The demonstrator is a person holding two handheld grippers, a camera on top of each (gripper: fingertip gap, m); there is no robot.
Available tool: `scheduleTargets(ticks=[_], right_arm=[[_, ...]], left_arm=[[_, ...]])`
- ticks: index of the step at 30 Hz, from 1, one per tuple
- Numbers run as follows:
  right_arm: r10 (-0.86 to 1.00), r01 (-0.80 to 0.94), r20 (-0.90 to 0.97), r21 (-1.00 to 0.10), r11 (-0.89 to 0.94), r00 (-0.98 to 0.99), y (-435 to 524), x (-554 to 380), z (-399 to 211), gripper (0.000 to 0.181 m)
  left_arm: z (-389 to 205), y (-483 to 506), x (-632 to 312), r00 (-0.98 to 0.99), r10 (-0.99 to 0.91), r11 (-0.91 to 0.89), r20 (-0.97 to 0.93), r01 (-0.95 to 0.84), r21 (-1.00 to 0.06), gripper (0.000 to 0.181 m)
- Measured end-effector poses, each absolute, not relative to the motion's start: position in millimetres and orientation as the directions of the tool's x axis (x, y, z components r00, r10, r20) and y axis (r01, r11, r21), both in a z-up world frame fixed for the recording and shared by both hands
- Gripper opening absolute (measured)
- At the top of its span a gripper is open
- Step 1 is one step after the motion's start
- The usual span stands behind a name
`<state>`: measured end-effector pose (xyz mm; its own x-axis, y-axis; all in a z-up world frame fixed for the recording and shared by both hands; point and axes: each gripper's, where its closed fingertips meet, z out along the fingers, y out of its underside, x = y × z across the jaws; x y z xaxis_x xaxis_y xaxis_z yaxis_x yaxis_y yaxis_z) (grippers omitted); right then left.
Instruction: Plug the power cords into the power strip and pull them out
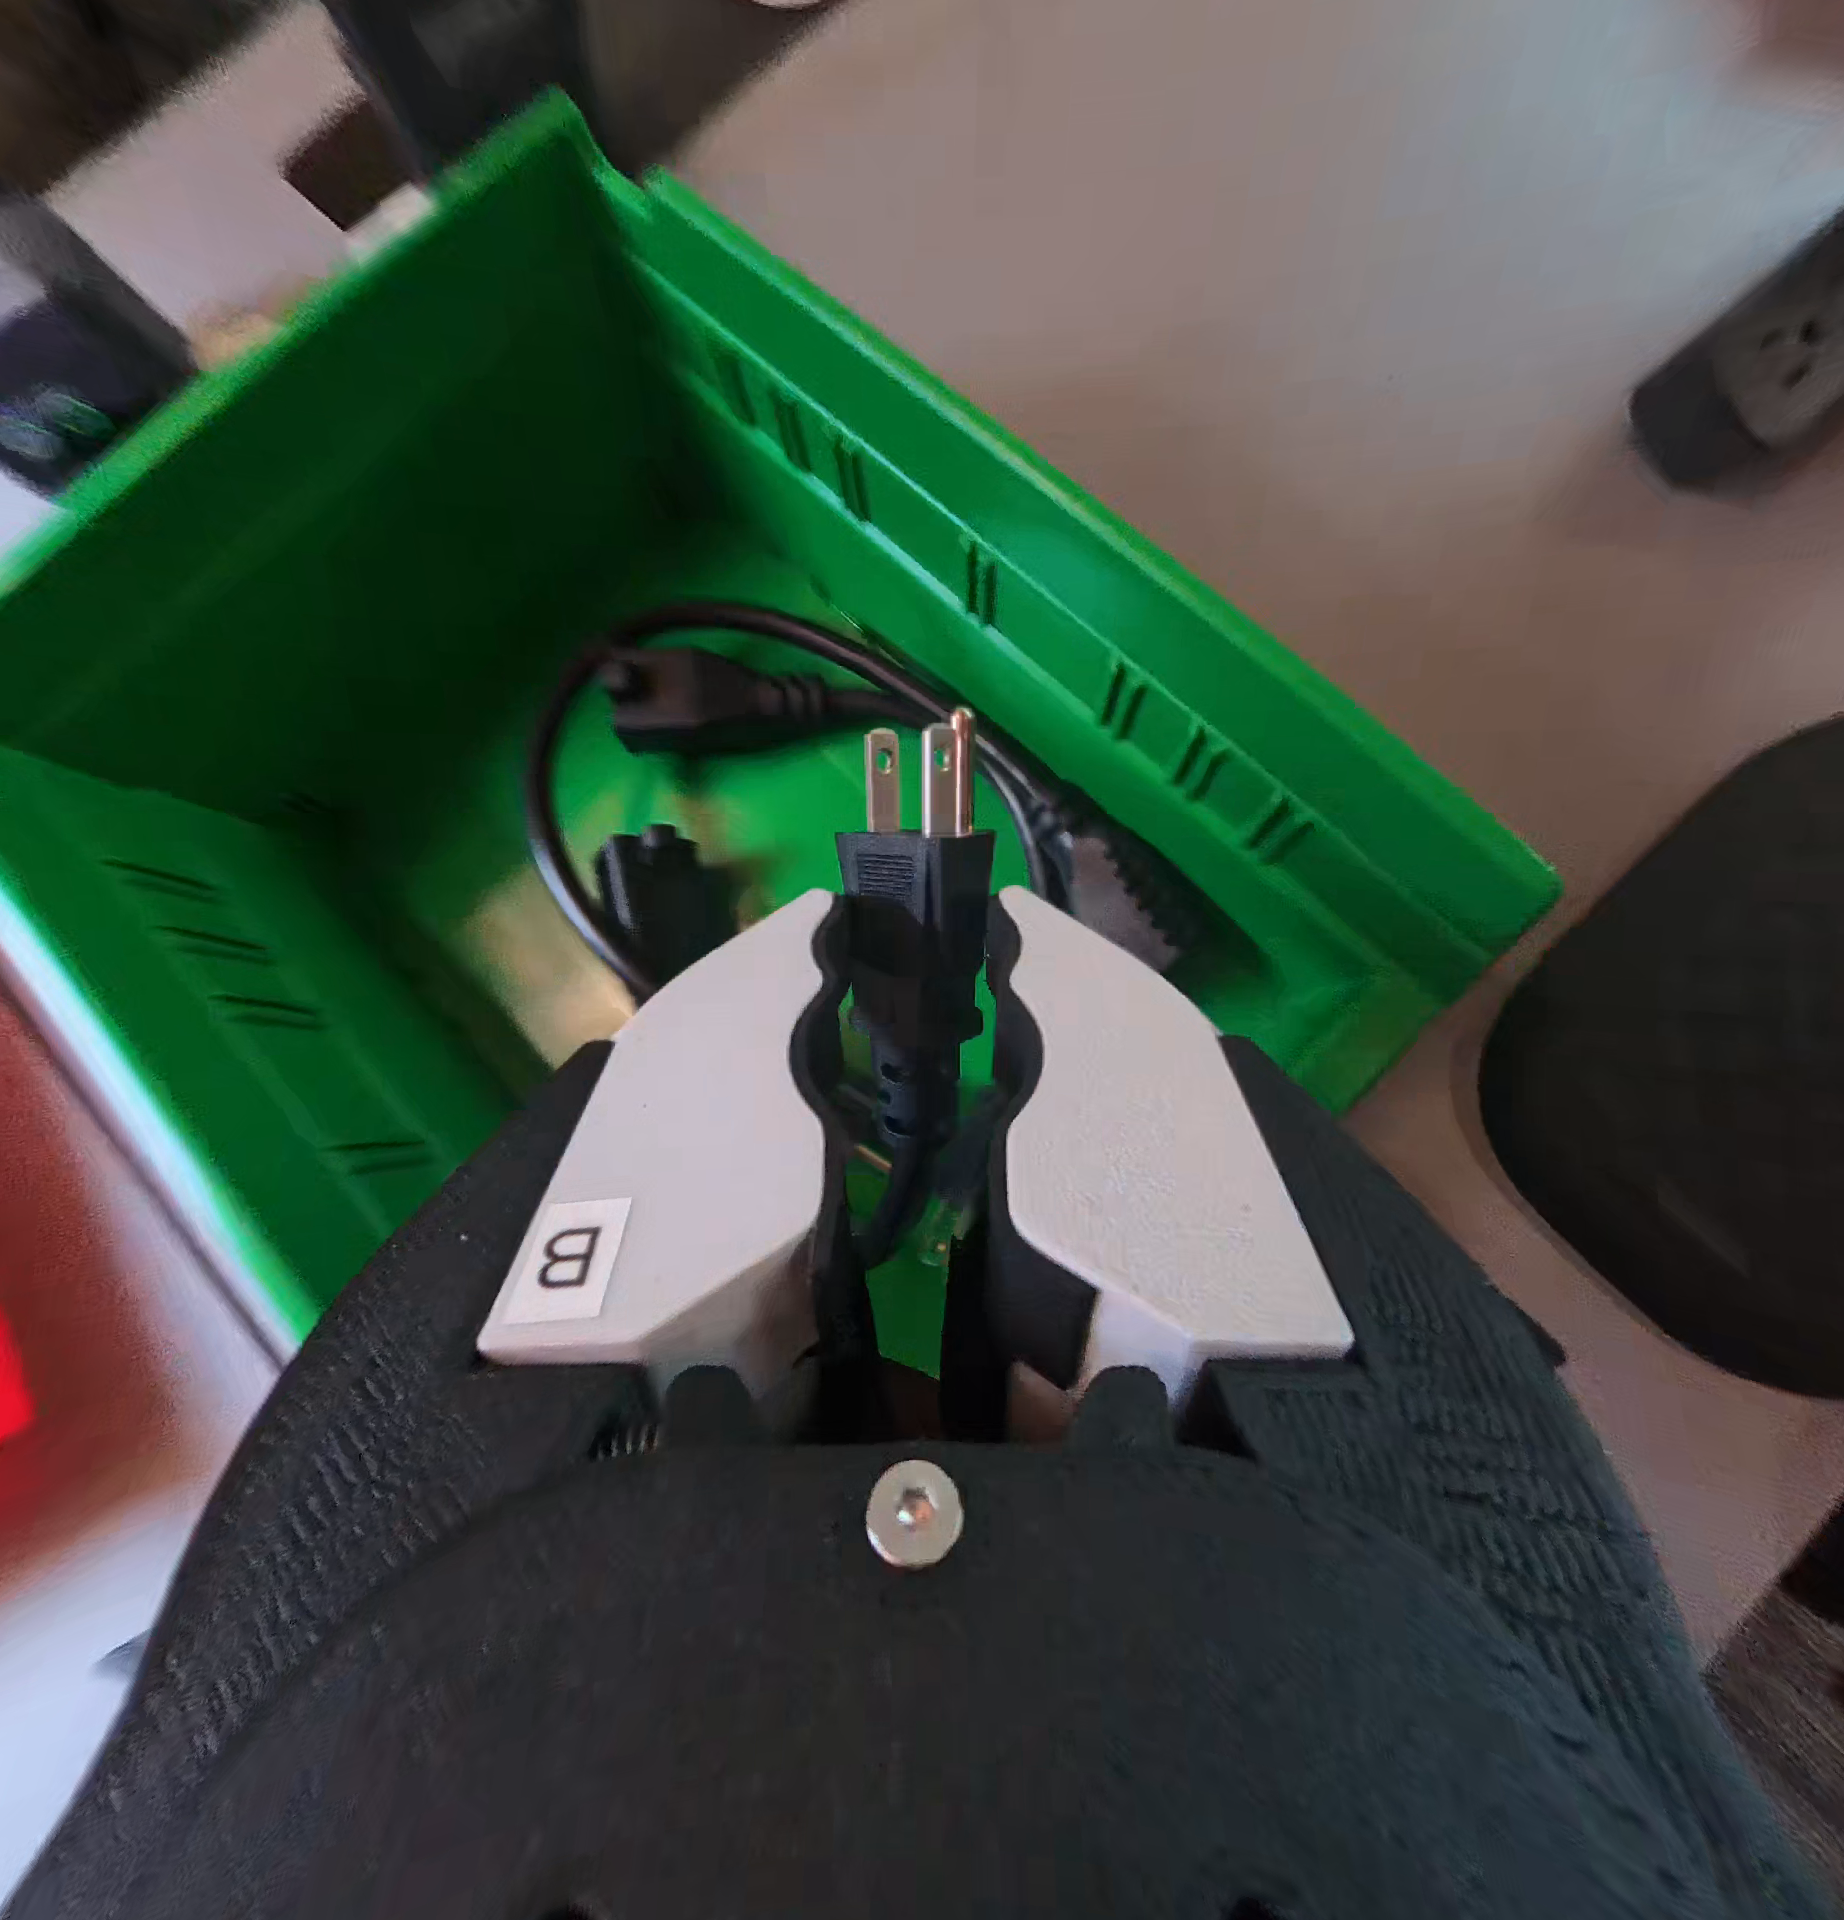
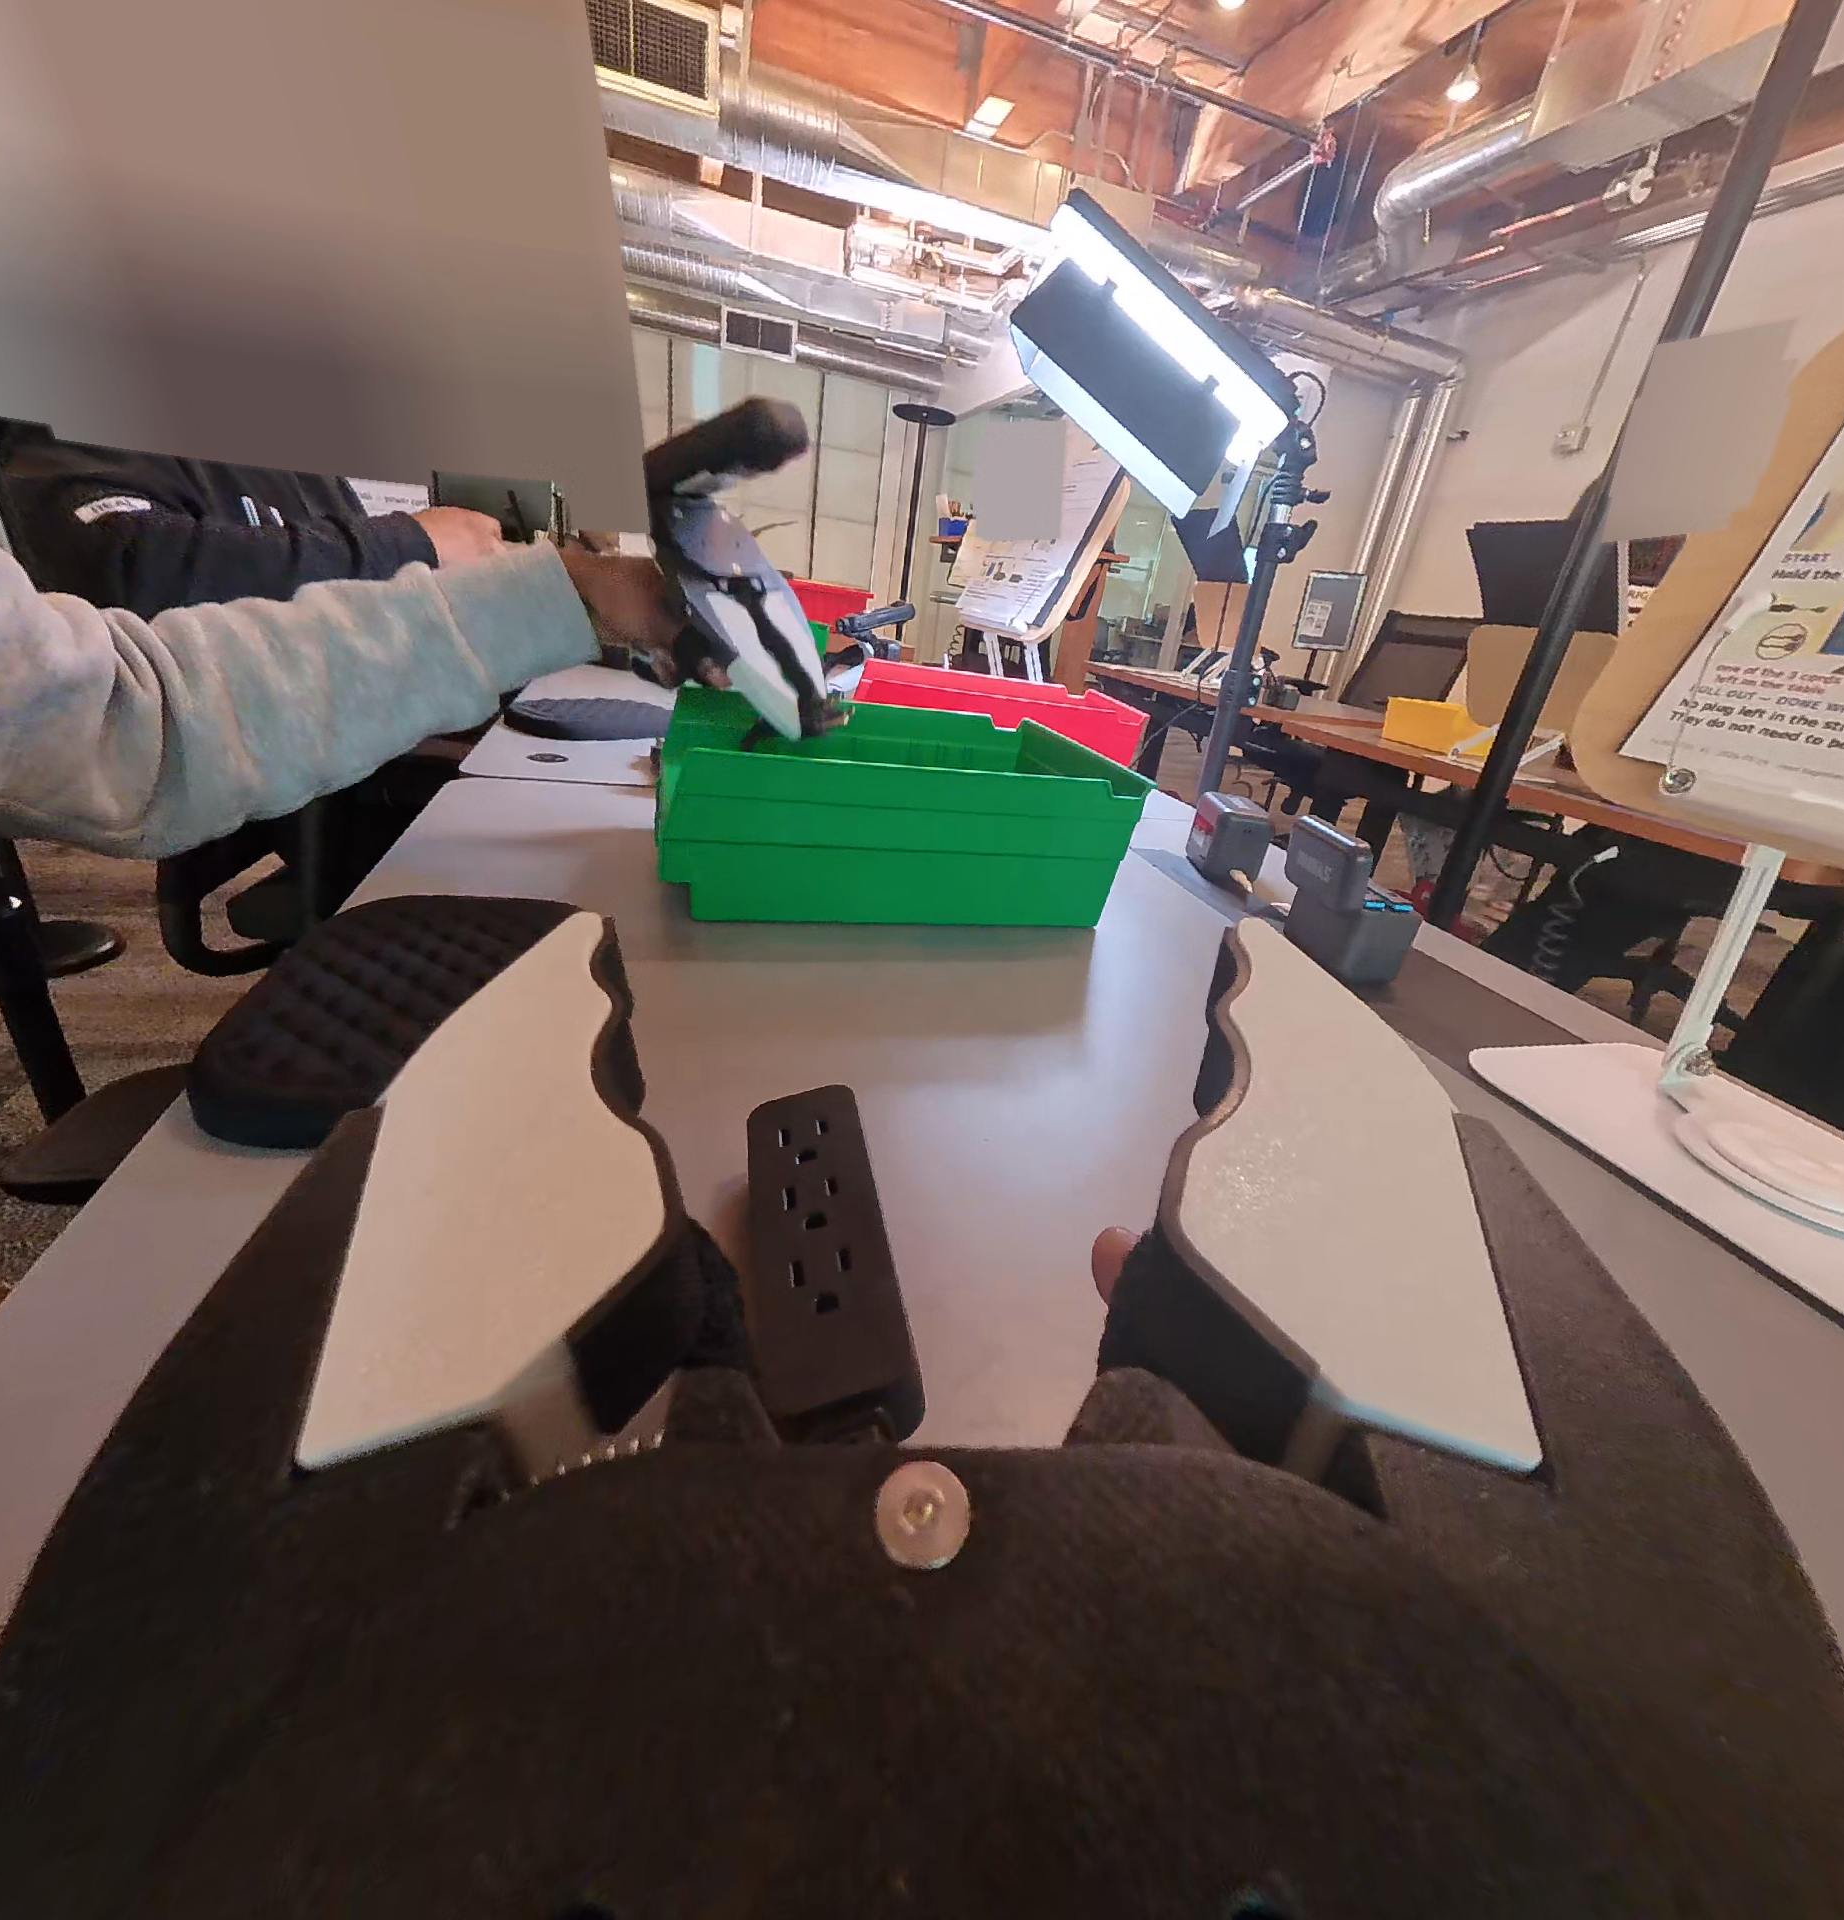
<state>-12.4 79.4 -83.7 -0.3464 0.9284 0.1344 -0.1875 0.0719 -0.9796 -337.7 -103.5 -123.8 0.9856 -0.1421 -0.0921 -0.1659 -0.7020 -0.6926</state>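
Note:
My left gripper (image 1: 916,909) is shut on a black three-prong plug (image 1: 913,883), prongs pointing away, held over the green bin (image 1: 305,644). Its cord hangs down between the fingers. More black cords (image 1: 710,696) lie coiled in the bin. The black power strip (image 2: 819,1247) lies on the grey table between the open fingers of my right gripper (image 2: 918,987), which touches nothing. The strip also shows blurred at the upper right of the left wrist view (image 1: 1780,353). In the right wrist view the left gripper (image 2: 783,665) dips into the green bin (image 2: 897,831).
A black padded armrest (image 2: 378,997) is at the table's left edge. A red bin (image 2: 1001,707) stands behind the green one. Small grey devices (image 2: 1333,914) and a white stand with an instruction board (image 2: 1728,1101) are on the right. A person's grey sleeve (image 2: 222,686) reaches in from the left. My right fingertips sit around 40 cm from my left ones.

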Motion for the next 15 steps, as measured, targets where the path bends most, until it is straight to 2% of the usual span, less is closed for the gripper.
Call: scheduleTargets(ticks=[8, 11, 15], right_arm=[[0.931, -0.201, 0.154, -0.976, 0.09, -0.33, 81, -11, -81, 0.105], [0.932, -0.208, 0.153, -0.974, 0.087, -0.328, 81, -10, -79, 0.104], [0.93, -0.209, 0.164, -0.973, 0.098, -0.328, 80, -10, -78, 0.104]], left_arm=[[-49, -97, -357, 0.938, -0.009, -0.585, -0.345, -0.285, -0.759, 0.024], [-13, -98, -361, 0.862, 0.075, -0.555, -0.501, -0.381, -0.739, 0.024], [37, -93, -350, 0.754, 0.186, -0.426, -0.63, -0.515, -0.744, 0.024]])
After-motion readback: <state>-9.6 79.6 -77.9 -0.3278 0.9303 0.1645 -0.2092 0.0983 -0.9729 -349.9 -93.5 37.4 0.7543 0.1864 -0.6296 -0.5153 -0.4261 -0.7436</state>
